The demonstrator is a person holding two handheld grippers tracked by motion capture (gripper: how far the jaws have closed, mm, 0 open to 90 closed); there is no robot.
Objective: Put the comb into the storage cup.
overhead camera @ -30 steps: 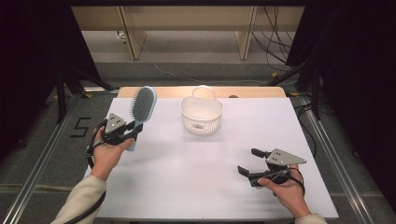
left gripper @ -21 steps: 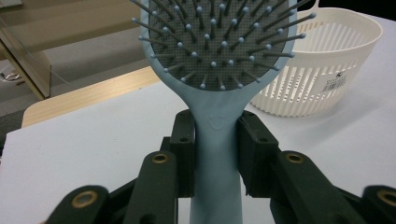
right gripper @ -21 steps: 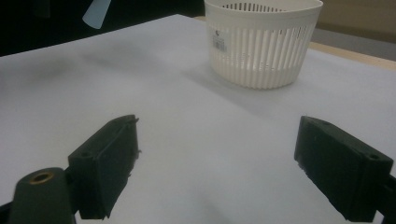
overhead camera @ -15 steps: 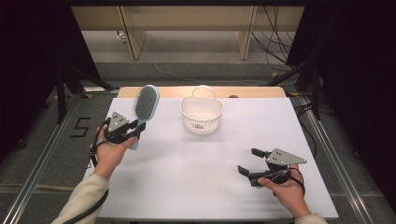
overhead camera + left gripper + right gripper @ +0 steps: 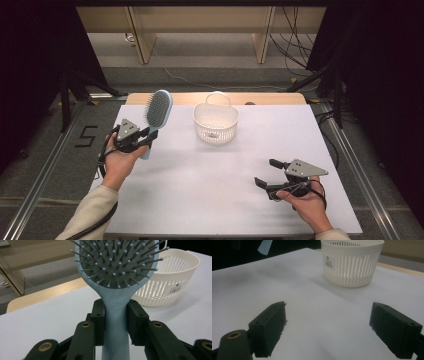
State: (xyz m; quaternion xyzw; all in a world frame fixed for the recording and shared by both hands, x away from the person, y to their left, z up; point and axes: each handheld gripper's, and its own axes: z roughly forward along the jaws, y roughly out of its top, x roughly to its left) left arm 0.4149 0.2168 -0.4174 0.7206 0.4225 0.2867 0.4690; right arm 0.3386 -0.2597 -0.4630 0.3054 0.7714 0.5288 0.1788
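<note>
The left gripper (image 5: 145, 137) pinches the light-blue hairbrush (image 5: 156, 112) by its handle, both black pads pressed against the handle just below the head. In the left gripper view the hairbrush (image 5: 117, 277) stands upright between the pads, bristle face toward the camera. In the high view the brush head rises far of the gripper, over the left part of the table, with the handle end pointing down and near. The white slatted basket (image 5: 215, 123) sits on the table right of the brush, well apart from it, near the far edge; it has a thin handle loop at its far side.

The right gripper (image 5: 266, 173) holds nothing; its jaws stand spread wide, with bare tabletop between them in the right gripper view (image 5: 327, 327).

The table (image 5: 215, 200) is covered by a white sheet, with a wooden strip exposed along the far edge. Beyond it lie a grey floor, cables, and wooden furniture legs. Dark curtains flank both sides.

The left hand (image 5: 119, 159) grips its tool raised above the left table edge, forearm in a beige sleeve entering from the near left. The right hand (image 5: 306, 205) rests low over the near right of the table, gripper pointing left.
</note>
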